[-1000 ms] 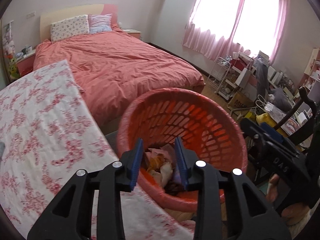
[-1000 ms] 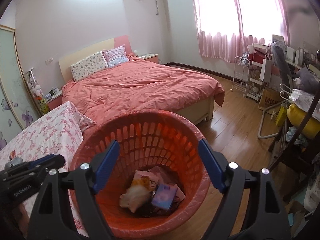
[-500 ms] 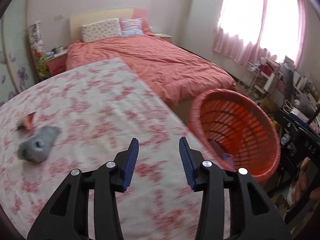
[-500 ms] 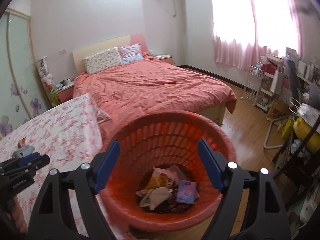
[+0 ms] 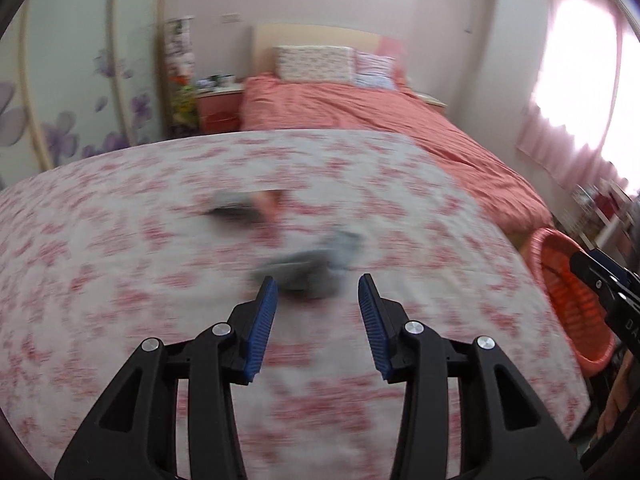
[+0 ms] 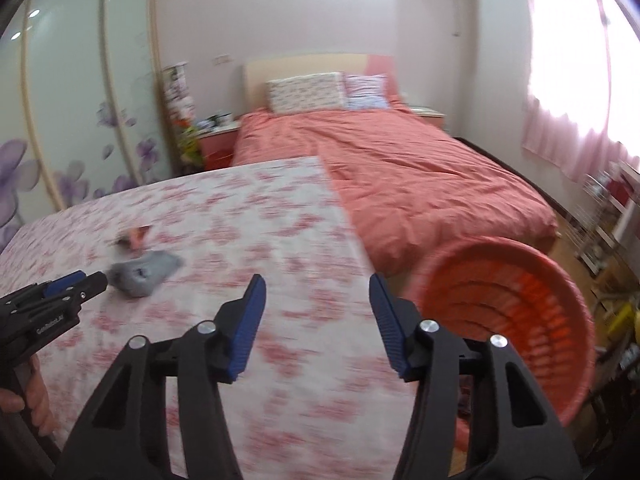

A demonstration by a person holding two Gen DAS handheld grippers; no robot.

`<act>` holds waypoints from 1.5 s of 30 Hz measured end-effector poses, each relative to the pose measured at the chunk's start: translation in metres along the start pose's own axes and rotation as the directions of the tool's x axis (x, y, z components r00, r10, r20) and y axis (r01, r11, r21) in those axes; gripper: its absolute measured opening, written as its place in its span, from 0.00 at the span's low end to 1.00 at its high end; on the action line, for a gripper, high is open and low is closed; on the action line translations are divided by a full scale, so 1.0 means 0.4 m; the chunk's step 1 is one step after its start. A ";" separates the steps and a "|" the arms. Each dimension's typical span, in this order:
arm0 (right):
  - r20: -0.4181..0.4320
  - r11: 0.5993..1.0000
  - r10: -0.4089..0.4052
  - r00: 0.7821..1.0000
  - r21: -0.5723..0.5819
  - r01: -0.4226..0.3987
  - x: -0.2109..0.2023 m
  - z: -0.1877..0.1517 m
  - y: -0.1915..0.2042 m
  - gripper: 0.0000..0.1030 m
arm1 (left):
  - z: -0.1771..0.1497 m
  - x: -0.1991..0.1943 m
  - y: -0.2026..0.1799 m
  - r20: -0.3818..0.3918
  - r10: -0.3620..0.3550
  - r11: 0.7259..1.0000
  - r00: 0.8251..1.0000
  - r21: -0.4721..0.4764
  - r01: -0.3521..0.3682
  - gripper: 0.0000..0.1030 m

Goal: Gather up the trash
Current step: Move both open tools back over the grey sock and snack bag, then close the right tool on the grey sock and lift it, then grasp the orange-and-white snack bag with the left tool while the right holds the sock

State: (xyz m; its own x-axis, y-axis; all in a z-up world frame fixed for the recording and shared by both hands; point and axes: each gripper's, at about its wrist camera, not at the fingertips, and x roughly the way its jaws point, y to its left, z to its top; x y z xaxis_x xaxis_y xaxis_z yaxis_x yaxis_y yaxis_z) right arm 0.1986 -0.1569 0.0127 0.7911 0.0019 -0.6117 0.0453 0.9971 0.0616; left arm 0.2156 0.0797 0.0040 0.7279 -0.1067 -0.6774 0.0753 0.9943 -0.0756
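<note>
A grey crumpled piece of trash (image 5: pixel 316 264) (image 6: pixel 144 272) lies on the floral-clothed table (image 5: pixel 120 280) (image 6: pixel 280 220). A small pink-orange wrapper (image 5: pixel 264 202) (image 6: pixel 136 236) lies just beyond it, blurred. My left gripper (image 5: pixel 316 280) hovers open just short of the grey piece, nothing between its blue pads; its tips (image 6: pixel 80 282) point at that piece in the right wrist view. My right gripper (image 6: pixel 316 278) hangs over the table's right part, jaws closing with nothing between them. The orange basket (image 5: pixel 560 280) (image 6: pixel 508 304) stands off the table's right edge.
A bed with a salmon cover (image 6: pixel 420 168) lies beyond the table. Sliding wardrobe doors with purple flowers (image 6: pixel 80 120) fill the left wall, with a nightstand (image 6: pixel 216 140) beside them. Pink curtains (image 6: pixel 568 112) and a cluttered shelf (image 6: pixel 612 208) are at the right.
Both views have swung left from the basket to the table. The grey trash now sits right in front of the left gripper. The right jaws stand narrower than before.
</note>
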 end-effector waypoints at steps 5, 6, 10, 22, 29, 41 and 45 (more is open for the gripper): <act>-0.032 0.995 0.079 0.996 -0.062 -0.081 0.049 0.029 0.168 0.42 | -0.004 -0.011 0.141 -0.002 0.071 0.994 0.998 -0.078 -0.070 0.41; -0.041 0.993 0.094 0.995 -0.074 -0.097 0.060 0.034 0.202 0.42 | -0.005 -0.014 0.166 -0.002 0.081 0.992 0.997 -0.093 -0.081 0.41; -0.078 0.985 0.134 0.988 -0.098 -0.142 0.110 0.050 0.325 0.39 | -0.011 -0.031 0.247 0.001 0.114 0.984 0.993 -0.137 -0.113 0.41; -0.244 0.988 0.101 0.965 -0.085 -0.125 0.262 0.032 0.448 0.35 | -0.025 -0.036 0.362 -0.012 0.140 0.970 0.990 -0.200 -0.140 0.41; -0.239 0.980 0.119 0.964 -0.127 -0.153 0.207 -0.022 0.356 0.06 | -0.007 -0.007 0.322 -0.023 0.102 0.979 0.995 -0.177 -0.104 0.42; -0.124 0.997 0.072 0.990 0.000 -0.073 0.108 0.002 0.109 0.06 | 0.118 0.118 0.138 0.008 0.039 0.994 0.999 -0.104 -0.038 0.65; -0.138 0.997 0.068 0.988 0.032 -0.064 0.114 -0.008 0.062 0.06 | 0.163 0.196 0.101 -0.018 0.075 0.994 0.997 -0.074 -0.076 0.67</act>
State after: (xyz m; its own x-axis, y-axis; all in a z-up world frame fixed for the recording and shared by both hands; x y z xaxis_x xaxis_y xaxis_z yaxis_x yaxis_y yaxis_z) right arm 0.2339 -0.1321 -0.0161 0.7008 0.0805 -0.7088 0.0138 0.9919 0.1262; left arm 0.3200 0.1119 -0.0045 0.7194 -0.0322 -0.6938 -0.0310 0.9964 -0.0784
